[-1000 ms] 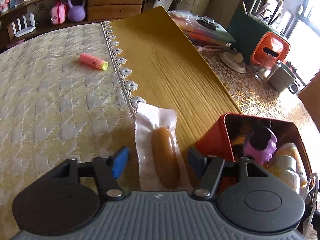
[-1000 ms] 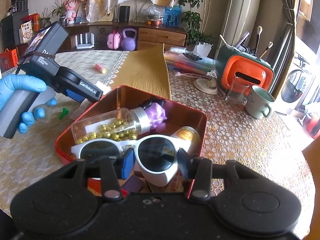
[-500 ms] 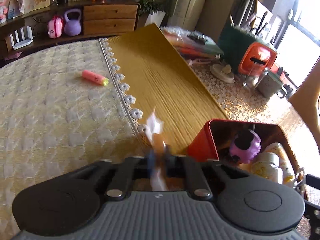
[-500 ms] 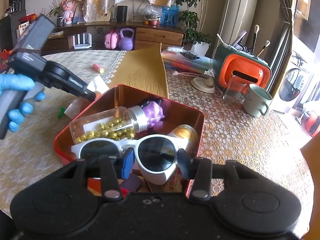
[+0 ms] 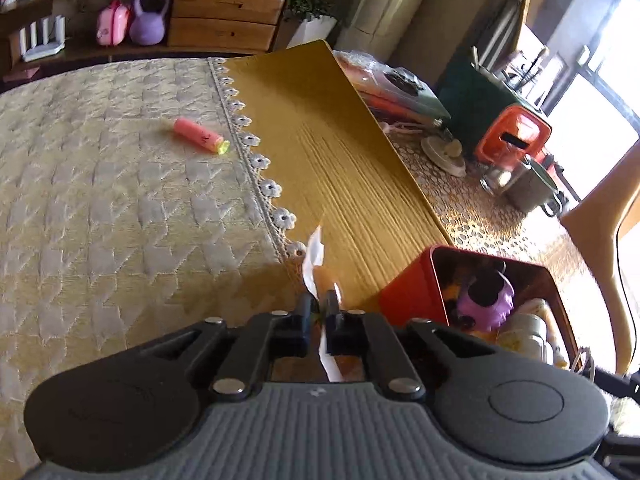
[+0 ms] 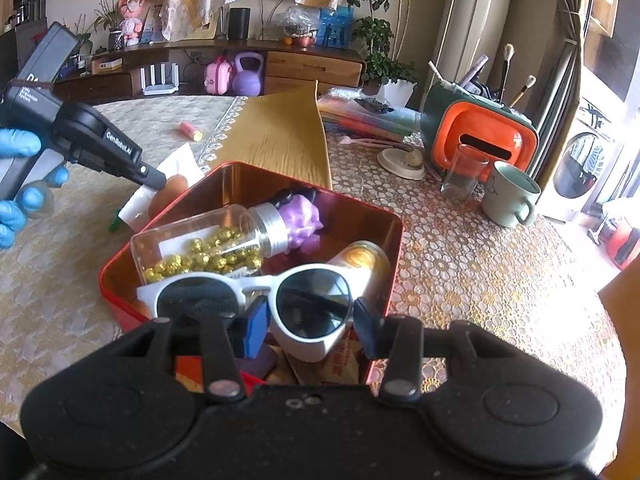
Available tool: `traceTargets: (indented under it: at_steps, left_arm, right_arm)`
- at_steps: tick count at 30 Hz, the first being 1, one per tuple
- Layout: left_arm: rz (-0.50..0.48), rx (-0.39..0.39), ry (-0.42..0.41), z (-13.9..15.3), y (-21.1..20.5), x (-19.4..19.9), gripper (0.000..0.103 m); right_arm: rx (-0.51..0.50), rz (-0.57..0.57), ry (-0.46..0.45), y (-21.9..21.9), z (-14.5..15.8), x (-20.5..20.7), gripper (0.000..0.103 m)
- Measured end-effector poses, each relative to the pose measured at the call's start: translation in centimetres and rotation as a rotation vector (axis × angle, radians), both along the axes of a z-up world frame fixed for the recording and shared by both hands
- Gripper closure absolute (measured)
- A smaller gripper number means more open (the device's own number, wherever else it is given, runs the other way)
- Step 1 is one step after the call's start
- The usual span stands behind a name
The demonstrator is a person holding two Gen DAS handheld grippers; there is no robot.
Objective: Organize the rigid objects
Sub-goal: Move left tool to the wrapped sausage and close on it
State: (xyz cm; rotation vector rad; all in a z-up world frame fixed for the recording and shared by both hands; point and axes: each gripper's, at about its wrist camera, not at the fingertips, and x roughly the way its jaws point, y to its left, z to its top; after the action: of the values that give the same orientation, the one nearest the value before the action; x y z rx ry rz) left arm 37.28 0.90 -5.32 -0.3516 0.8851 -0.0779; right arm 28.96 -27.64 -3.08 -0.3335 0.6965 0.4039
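My left gripper [image 5: 318, 312] is shut on a brown sausage in a clear white-edged wrapper [image 5: 316, 256], held edge-on just left of the red tin [image 5: 404, 300]. In the right wrist view the left gripper [image 6: 154, 178] holds the wrapped sausage [image 6: 170, 188] beside the red tin [image 6: 120, 300]. The tin holds a jar of gold beads [image 6: 208, 244], a purple figure [image 6: 300, 218], a small can [image 6: 366, 256] and white sunglasses [image 6: 256, 300]. My right gripper [image 6: 308, 324] is open, its fingers either side of one sunglass lens.
A pink tube [image 5: 200, 140] lies on the cream quilted cloth. A gold placemat [image 5: 340, 160] lies behind the tin. An orange and green holder [image 6: 480, 136], a glass [image 6: 462, 176] and a green mug [image 6: 512, 200] stand at the right. A small green piece [image 6: 114, 224] lies left of the tin.
My left gripper closed on the wrapped sausage, which lay flat on the table a second ago, and lifted it edge-on. My right gripper stayed open over the sunglasses.
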Motion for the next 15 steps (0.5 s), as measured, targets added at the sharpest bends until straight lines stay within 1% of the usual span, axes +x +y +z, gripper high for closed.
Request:
traceTargets:
  at_steps: [2, 3, 4, 6, 8, 9, 10, 12, 13, 14, 15]
  left_arm:
    - [-0.002, -0.016, 0.003, -0.1, 0.1, 0.2, 0.069]
    - [-0.008, -0.014, 0.013, -0.2, 0.0, 0.2, 0.050]
    - [-0.014, -0.001, 0.017, -0.4, -0.2, 0.3, 0.036]
    - [-0.024, 0.036, 0.019, -0.8, -0.8, 0.3, 0.035]
    - [-0.041, 0.035, 0.035, -1.3, -1.1, 0.7, 0.035]
    - [-0.037, 0.048, 0.043, -1.6, -1.2, 0.9, 0.037]
    - [-0.032, 0.064, 0.057, -1.9, -1.4, 1.1, 0.040]
    - [-0.025, 0.116, 0.051, -2.0, -2.0, 1.3, 0.046]
    - [-0.025, 0.148, 0.050, -2.0, -2.4, 1.3, 0.057]
    - [-0.024, 0.187, 0.048, -2.0, -2.8, 1.4, 0.057]
    - [-0.025, 0.201, 0.043, -2.1, -3.0, 1.3, 0.058]
  right_arm:
    - [0.000, 0.003, 0.002, 0.1, -0.1, 0.0, 0.058]
    - [0.001, 0.004, 0.003, 0.1, -0.1, 0.0, 0.059]
    - [0.003, 0.006, 0.005, 0.1, -0.1, 0.0, 0.059]
    - [0.002, 0.011, 0.011, 0.2, -0.2, 0.1, 0.060]
    - [-0.003, 0.019, 0.011, 0.3, -0.3, 0.1, 0.060]
    - [-0.004, 0.021, 0.013, 0.4, -0.3, 0.1, 0.060]
    - [-0.004, 0.021, 0.013, 0.4, -0.3, 0.1, 0.060]
    - [-0.002, 0.019, 0.015, 0.4, -0.4, 0.2, 0.060]
    - [-0.002, 0.016, 0.015, 0.4, -0.4, 0.2, 0.060]
    - [-0.003, 0.014, 0.015, 0.4, -0.4, 0.3, 0.060]
    - [-0.001, 0.014, 0.016, 0.4, -0.5, 0.3, 0.060]
